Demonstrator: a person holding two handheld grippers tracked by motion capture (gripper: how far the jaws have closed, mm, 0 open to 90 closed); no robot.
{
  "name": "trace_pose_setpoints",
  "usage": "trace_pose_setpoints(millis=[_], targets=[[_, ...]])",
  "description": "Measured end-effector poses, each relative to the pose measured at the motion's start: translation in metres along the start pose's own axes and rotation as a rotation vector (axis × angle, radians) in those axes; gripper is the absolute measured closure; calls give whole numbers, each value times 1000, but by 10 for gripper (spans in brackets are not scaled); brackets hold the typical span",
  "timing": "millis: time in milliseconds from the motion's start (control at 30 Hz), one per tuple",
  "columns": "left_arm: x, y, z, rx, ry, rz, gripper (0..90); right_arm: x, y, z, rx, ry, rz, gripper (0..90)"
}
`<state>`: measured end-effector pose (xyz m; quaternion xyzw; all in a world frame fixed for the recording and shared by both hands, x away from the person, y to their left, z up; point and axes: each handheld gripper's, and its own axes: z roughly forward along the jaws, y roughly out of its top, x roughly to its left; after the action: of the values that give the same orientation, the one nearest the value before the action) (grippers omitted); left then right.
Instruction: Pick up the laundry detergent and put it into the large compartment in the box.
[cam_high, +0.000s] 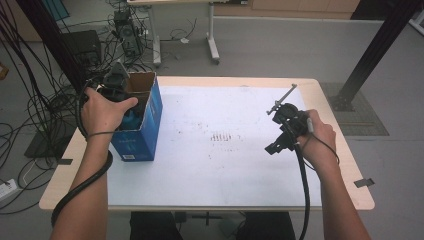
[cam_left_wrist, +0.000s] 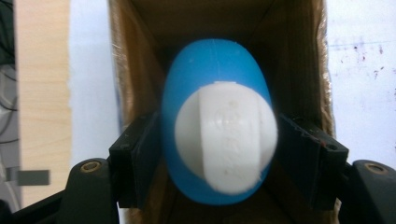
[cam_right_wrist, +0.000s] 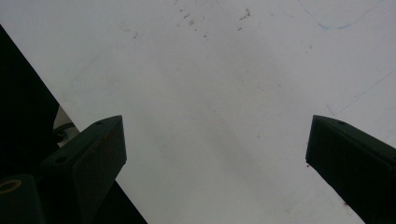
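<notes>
Blue bottle: a smooth blue plastic bottle with a round white cap (cam_left_wrist: 218, 140) sits inside the open top of the box, its cap end facing the left gripper's camera. In the left gripper view it lies between the two black jaws, each jaw pressed against one side of the blue body.
Left gripper: the left gripper (cam_left_wrist: 219, 154) is closed onto the bottle, with the jaws only as far apart as the bottle is wide. In the high view this gripper (cam_high: 118, 82) reaches down into the box mouth at the table's far left, and the person's left hand (cam_high: 102, 111) is wrapped around it.
Box: a tall blue cardboard box with a plain brown inside (cam_high: 145, 127) stands upright near the left edge of the table, its top flaps open. The brown inner walls (cam_left_wrist: 140, 70) surround the bottle on all sides.
Right gripper: the right gripper (cam_right_wrist: 215, 158) has its jaws spread wide and grips nothing; bare white surface shows between them. In the high view it (cam_high: 282, 135) hovers over the right part of the table, held in the person's right hand (cam_high: 320, 137), well apart from the box.
Table: a light wooden table (cam_high: 330, 115) is covered by a white sheet (cam_high: 225, 165) with faint dark specks near its middle.
</notes>
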<state>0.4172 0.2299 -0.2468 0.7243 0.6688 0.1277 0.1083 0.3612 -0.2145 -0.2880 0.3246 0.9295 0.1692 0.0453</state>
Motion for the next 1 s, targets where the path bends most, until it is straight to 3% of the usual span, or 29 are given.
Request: trace_pose_setpoints(millis=[300, 633, 1000], targets=[[-4, 1, -17, -27, 18, 11, 319, 1, 2, 0, -3, 1, -6, 48], [-14, 0, -43, -52, 40, 49, 288, 1, 1, -1, -4, -1, -5, 48], [-32, -3, -61, -58, 10, 93, 226, 2, 1, 1, -15, 7, -4, 48]])
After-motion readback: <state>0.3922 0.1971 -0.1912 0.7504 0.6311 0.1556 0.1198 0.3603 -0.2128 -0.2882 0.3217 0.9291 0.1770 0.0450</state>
